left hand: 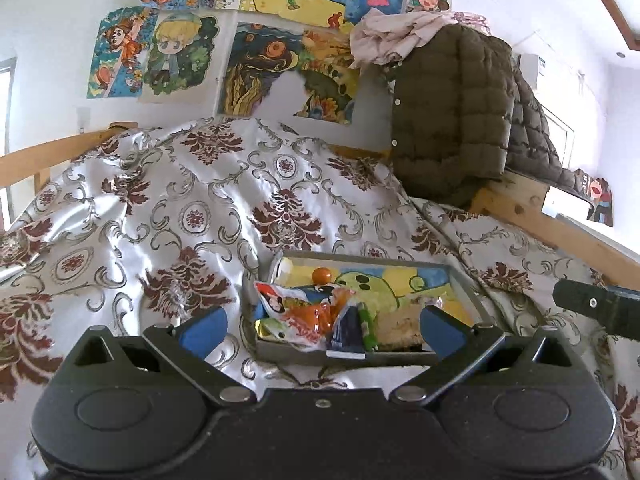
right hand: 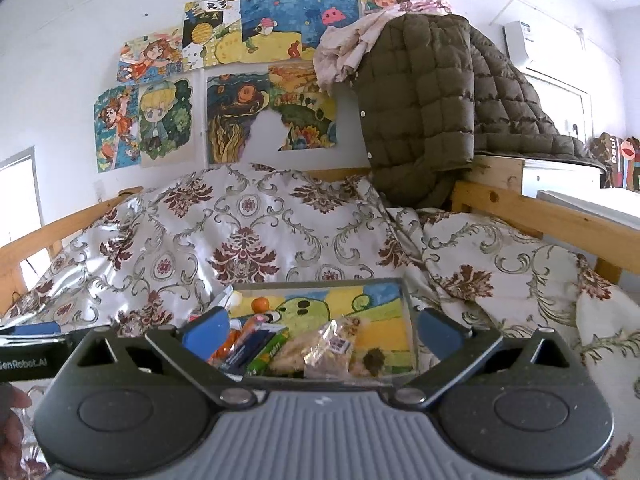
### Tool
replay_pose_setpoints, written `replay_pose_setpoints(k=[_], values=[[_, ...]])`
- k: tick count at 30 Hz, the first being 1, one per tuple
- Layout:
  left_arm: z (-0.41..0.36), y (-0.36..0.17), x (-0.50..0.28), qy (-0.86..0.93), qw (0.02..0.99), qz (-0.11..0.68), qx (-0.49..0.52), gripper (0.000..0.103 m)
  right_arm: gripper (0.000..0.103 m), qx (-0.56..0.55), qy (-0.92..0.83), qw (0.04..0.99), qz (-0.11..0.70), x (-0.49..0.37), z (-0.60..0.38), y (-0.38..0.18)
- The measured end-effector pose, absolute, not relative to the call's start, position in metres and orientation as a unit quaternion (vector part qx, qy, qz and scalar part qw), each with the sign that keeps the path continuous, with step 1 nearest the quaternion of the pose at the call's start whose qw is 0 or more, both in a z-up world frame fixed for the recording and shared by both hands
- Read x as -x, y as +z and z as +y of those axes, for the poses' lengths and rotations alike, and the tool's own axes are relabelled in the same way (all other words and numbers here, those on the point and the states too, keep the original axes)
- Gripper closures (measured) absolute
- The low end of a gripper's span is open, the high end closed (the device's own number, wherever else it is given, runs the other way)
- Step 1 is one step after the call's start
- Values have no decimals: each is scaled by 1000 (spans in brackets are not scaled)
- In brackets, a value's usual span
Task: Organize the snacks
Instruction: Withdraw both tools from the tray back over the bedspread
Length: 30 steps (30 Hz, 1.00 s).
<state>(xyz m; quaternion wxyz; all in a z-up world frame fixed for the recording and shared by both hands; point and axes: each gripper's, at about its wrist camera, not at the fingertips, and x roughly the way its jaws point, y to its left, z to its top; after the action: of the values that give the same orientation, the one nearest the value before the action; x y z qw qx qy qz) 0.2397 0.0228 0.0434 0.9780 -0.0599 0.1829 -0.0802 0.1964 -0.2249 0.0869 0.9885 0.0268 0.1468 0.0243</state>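
A grey tray (left hand: 464,280) with a painted cartoon bottom rests on the patterned bedspread. Snack packets fill its near end: a red-and-orange bag (left hand: 308,312), a dark blue packet (left hand: 346,332), a green stick (left hand: 368,326) and a pale biscuit pack (left hand: 400,326). A small orange ball (left hand: 322,275) lies farther back. My left gripper (left hand: 322,326) hangs open just before the tray, holding nothing. The right wrist view has the same tray (right hand: 408,304), a clear packet (right hand: 334,346) and a green stick (right hand: 267,352). My right gripper (right hand: 322,330) stands wide open above the tray's near edge, empty.
The tray sits on a floral satin bedspread (left hand: 224,216) over a wooden bed frame (right hand: 560,216). An olive quilted jacket (left hand: 452,112) hangs over the headboard at the right. Drawings (left hand: 176,56) cover the wall. The other gripper's black body (left hand: 600,312) juts in at the right edge.
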Motion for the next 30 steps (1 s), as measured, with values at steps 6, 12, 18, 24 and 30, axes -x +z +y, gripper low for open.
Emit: replay_pose_setpoints(k=[6, 12, 18, 24, 30], values=[[23, 41, -210, -74, 978, 184, 57, 1, 0, -24, 25, 988, 153, -166, -225, 84], [24, 31, -178, -68, 976, 200, 50, 1, 0, -22, 26, 986, 164, -138, -223, 74], [26, 28, -149, -28, 980, 193, 48, 1, 0, -25, 21, 986, 165, -110, -221, 63], [27, 25, -127, -10, 980, 193, 51, 1, 0, -21, 32, 983, 181, -91, -218, 52], [21, 14, -115, -12, 974, 220, 45, 1, 0, -25, 27, 982, 186, -75, -223, 45]])
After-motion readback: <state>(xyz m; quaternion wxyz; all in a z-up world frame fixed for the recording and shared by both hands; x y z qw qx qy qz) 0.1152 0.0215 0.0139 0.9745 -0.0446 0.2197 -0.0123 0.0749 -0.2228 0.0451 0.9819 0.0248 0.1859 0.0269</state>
